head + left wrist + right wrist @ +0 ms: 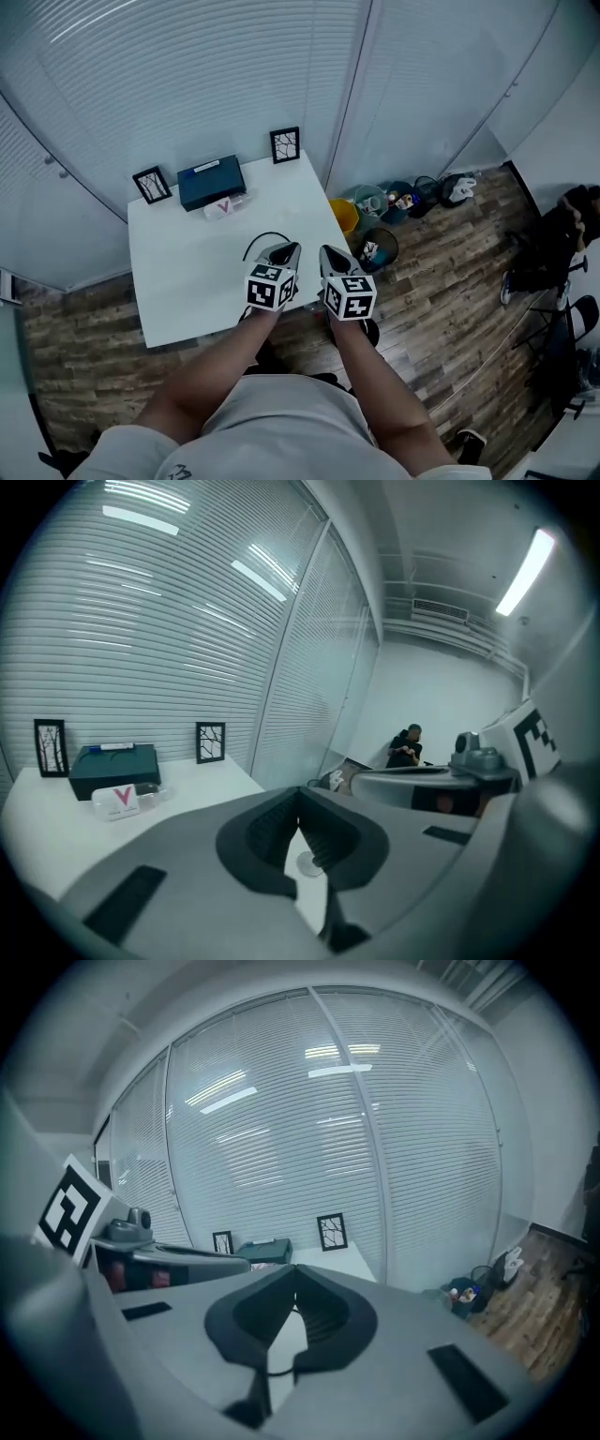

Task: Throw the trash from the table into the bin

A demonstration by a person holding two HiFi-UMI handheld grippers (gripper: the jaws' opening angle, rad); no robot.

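On the white table (187,272) a clear plastic packet with a red mark (223,206) (122,801) lies beside a dark blue box (211,181). A thin black cable (265,238) curls on the table just ahead of my grippers. Both grippers are held side by side over the table's near right corner. My left gripper (290,248) (298,791) has its tips together with nothing between them. My right gripper (327,251) (295,1269) is shut and empty too. A yellow bin (343,216) and a dark bin holding rubbish (378,248) stand on the floor right of the table.
Two black picture frames (285,144) (152,184) stand at the table's back edge against the blinds. Bags and clutter (412,197) (464,1293) lie by the wall beyond the bins. A person (553,244) (406,747) sits at the far right on the wooden floor.
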